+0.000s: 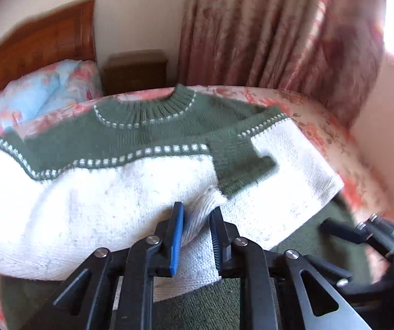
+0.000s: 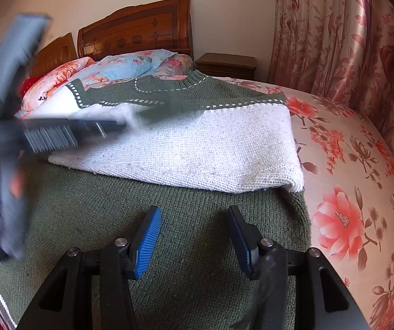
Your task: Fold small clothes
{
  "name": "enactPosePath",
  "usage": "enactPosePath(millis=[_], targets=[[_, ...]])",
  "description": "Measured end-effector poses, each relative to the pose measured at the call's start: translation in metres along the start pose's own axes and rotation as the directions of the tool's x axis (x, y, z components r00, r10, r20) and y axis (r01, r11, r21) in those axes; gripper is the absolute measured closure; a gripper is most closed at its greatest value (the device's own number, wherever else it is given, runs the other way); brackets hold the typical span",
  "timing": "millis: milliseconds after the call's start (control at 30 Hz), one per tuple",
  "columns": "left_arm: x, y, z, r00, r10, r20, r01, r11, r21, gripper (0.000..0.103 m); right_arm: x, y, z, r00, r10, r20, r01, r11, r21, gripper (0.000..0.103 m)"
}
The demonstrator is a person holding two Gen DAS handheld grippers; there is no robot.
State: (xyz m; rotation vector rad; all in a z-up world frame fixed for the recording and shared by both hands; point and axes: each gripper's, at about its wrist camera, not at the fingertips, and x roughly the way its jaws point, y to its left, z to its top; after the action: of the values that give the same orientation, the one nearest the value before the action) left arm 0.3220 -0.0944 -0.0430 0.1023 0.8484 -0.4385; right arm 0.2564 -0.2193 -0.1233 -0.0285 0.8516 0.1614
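A knit sweater (image 1: 142, 132), green at the yoke and hem and white across the middle, lies flat on the bed (image 2: 348, 165). My left gripper (image 1: 197, 214) is shut on a bunched white sleeve (image 1: 201, 217) whose green cuff (image 1: 238, 165) lies across the sweater's body. In the right wrist view the left gripper (image 2: 109, 126) is a blur at the left, with the cuff (image 2: 169, 107) trailing from its tips. My right gripper (image 2: 195, 220) stands open just above the sweater's green lower part (image 2: 169, 192), with nothing between its fingers.
Floral pillows and a quilt (image 2: 120, 66) are piled at the head of the bed under a wooden headboard (image 2: 136, 30). A dark nightstand (image 2: 227, 64) stands beside the bed. Floral curtains (image 2: 334, 41) hang along the right side.
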Motion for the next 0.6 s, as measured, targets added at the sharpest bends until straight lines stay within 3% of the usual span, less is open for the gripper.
enactPosePath(millis=[33,67,200,267,400,533,600], targets=[[-0.006,0.0,0.0,1.0,-0.007,-0.003,0.007,1.0,0.015,0.029,0.0,0.0,0.0,1.0,0.002,0.001,-0.002,1.0,0.001,0.052],[-0.013,0.001,0.0,1.0,-0.02,-0.002,0.02,1.0,0.01,0.0,0.0,-0.001,0.0,1.0,0.004,0.001,-0.004,1.0,0.003,0.052],[-0.064,0.027,-0.001,0.988,0.049,0.148,-0.04,0.997,-0.06,0.0,0.0,-0.002,0.0,1.0,0.014,0.002,-0.014,1.0,0.012,0.052],[-0.087,0.054,-0.02,0.978,0.107,0.182,-0.079,0.985,-0.154,0.0,0.0,-0.003,0.0,1.0,0.021,0.004,-0.021,1.0,0.018,0.052],[-0.094,0.108,-0.065,0.976,0.192,0.103,-0.149,0.932,-0.33,0.0,-0.001,-0.003,0.0,1.0,0.025,0.005,-0.025,0.999,0.023,0.052],[-0.083,0.127,-0.078,0.962,0.273,0.024,-0.246,0.9,-0.36,0.0,0.0,-0.002,0.0,1.0,0.022,0.004,-0.022,1.0,0.021,0.052],[-0.073,0.125,-0.077,0.964,0.266,0.006,-0.247,0.9,-0.359,0.0,0.001,-0.002,0.0,1.0,0.018,0.003,-0.019,1.0,0.018,0.052]])
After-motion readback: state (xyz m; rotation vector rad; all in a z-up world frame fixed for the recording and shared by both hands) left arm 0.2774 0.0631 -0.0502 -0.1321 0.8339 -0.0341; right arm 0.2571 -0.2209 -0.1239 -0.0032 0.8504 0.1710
